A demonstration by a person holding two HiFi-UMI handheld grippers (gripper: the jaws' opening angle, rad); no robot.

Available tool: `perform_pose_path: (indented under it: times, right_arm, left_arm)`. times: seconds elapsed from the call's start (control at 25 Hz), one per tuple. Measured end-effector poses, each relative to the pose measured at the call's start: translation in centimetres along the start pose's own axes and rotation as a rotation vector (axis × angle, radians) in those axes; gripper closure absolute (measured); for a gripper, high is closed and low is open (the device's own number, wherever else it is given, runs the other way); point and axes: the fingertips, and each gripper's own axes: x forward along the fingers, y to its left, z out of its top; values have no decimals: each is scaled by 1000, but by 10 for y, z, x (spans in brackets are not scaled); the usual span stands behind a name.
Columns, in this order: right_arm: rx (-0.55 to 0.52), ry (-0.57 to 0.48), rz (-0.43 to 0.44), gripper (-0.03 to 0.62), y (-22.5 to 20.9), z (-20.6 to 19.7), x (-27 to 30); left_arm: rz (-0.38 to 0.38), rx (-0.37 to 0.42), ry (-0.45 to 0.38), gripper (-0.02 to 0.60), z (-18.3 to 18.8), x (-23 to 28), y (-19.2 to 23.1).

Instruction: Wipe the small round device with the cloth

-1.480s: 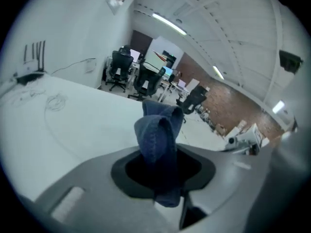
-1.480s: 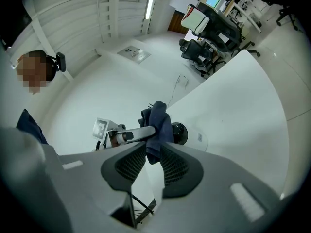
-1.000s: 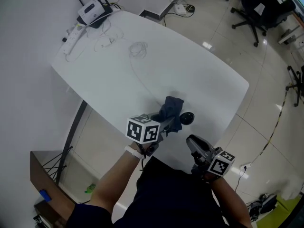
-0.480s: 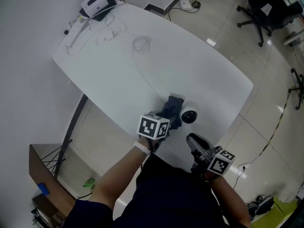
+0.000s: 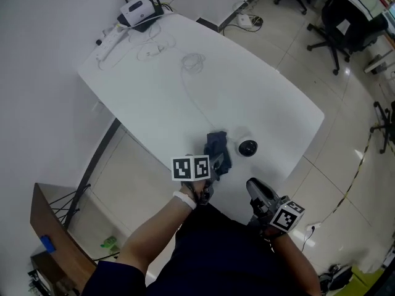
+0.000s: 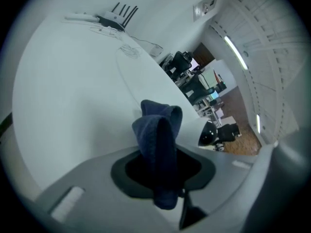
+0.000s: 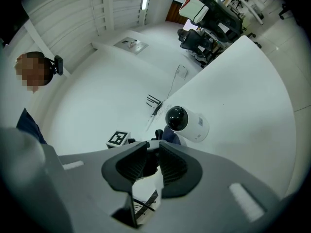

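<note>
Left tongs (image 6: 163, 176) pinch the bunched cloth (image 5: 216, 152), which seems to rest on the table (image 5: 247, 91) just ahead of them. Device (image 5: 248, 148) lies right of the cloth, apart, ahead of the right tongs (image 7: 151, 152), which are narrowly parted and empty.

No readable text; small label (image 7: 203, 124) on round device (image 7: 187, 122) too tiny to read.

On the white worktop (image 5: 265, 97), a dark cloth (image 5: 216, 148) is bunched at the fingers of the left gripper (image 5: 212, 164). A device (image 5: 248, 148) sits apart at the cloth's 3 o'clock. The right gripper (image 5: 254, 187) hovers at the device's 6 o'clock. A router (image 5: 141, 10) stands at the worktop's 11 o'clock corner.
</note>
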Motion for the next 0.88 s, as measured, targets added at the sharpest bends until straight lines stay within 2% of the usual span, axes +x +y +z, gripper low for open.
perform_pose_path:
  times: [0.16, 0.28, 0.36, 0.48, 0.64, 0.76, 0.84, 0.88]
  right_arm:
    - [-18, -19, -7, 510, 5, 0, -13]
    - [-29, -36, -16, 511, 4, 5, -19]
    - [-28, -50, -23, 511, 3, 7, -21]
    - [-28, -81, -32, 511, 2, 13, -25]
    - [-20, -117, -51, 511, -1, 18, -32]
    - [-11, -112, -55, 513, -2, 13, -34]
    - [0, -112, -60, 513, -5, 11, -37]
    - [9, -115, -65, 513, -8, 10, -39]
  left_arm:
    - [-54, 32, -26, 474, -11, -30, -24]
    - [-147, 132, -83, 472, -5, -48, -75]
    - [-192, 282, -104, 471, -3, -51, -111]
    - [-142, 575, -98, 471, 2, -42, -136]
    - [0, 866, -45, 471, 12, -17, -112]
    - [62, 1065, -1, 471, 2, -17, -95]
    - [88, 1162, 61, 471, -14, -17, -83]
    - [96, 1177, 102, 471, -23, -15, -75]
